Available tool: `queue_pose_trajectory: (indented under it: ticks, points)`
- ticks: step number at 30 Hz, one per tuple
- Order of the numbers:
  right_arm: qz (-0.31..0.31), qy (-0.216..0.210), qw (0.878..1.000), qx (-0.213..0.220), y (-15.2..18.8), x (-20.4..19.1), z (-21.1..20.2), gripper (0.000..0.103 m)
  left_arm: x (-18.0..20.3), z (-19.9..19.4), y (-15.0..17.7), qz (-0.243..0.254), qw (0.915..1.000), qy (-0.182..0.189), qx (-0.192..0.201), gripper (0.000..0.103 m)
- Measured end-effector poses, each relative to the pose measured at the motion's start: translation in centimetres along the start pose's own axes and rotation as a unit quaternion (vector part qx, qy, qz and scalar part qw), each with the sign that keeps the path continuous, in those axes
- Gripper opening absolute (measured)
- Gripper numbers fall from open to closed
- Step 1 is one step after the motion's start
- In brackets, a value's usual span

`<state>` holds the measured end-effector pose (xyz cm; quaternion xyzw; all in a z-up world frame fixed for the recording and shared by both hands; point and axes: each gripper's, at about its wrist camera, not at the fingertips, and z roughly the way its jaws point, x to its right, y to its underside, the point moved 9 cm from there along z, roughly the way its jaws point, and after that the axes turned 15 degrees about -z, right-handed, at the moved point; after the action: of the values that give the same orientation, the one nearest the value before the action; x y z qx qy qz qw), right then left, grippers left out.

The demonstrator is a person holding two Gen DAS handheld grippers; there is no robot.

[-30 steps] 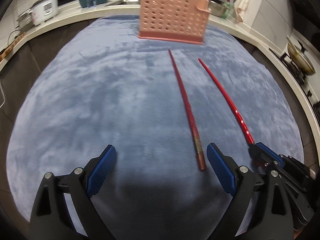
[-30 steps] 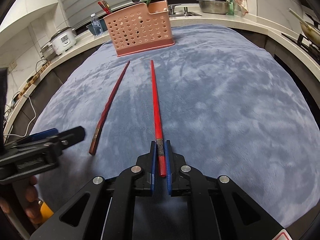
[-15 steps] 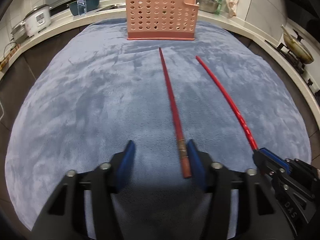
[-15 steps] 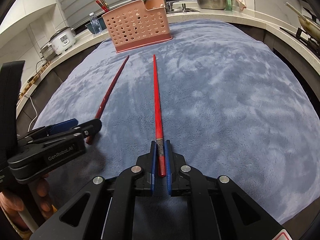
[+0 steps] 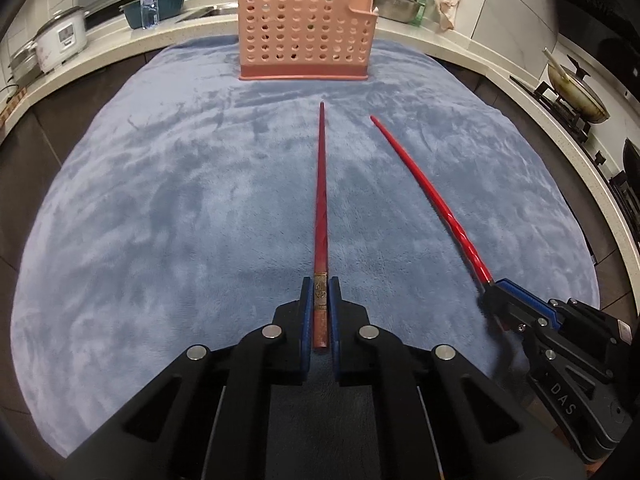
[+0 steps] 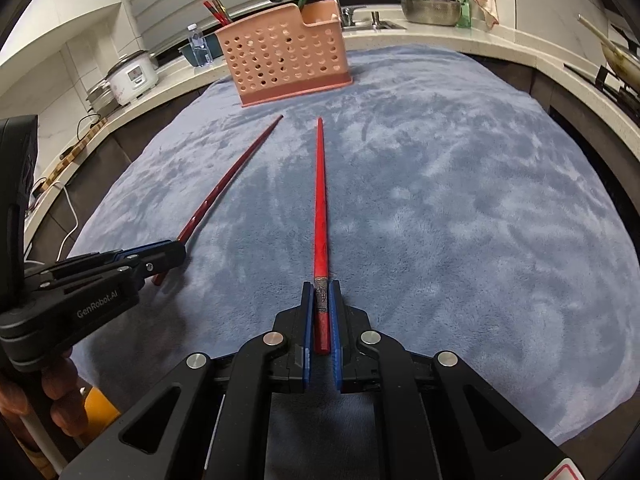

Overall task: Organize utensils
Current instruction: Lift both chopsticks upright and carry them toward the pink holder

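Step in hand: a red chopstick is gripped at its butt end in each tool, over the blue cloth (image 5: 160, 200), ahead of delivery to the pink holder (image 5: 306, 36)
Left gripper (image 5: 320, 300): pads are closed tight on the darker chopstick (image 5: 321, 200) at its metal-banded end
Right gripper (image 6: 321, 304): pads are pinched on the brighter chopstick (image 6: 320, 200), likewise at the banded end
Position: both sticks are seen low over or on the cloth, side by side, apart; contact cannot be told
Direction: long axes run away from the grippers, tapered tips aimed at the holder's foot, just short of it
Next move, as judged: both sticks must be raised, tipped point-down, and lowered into the holder's open top, where other utensils (image 6: 216, 10) are already stood
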<state>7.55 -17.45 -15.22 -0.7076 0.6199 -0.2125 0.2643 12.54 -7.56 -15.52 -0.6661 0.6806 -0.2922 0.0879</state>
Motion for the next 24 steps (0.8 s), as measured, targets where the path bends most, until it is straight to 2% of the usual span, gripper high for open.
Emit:
queue_pose_trajectory:
  ticks: [13, 24]
  points:
    - [0.001, 0.004, 0.999, 0.047, -2.8, 0.2, -3.6, 0.008, 0.4, -3.2, -1.3, 0.001, 0.9996, 0.005, 0.026, 0.007]
    - [0.004, 0.003, 0.998, 0.067, -4.0, 0.3, -4.9, 0.008, 0.2, -4.7, -1.9, -0.003, 0.9991, 0.006, 0.041, 0.007]
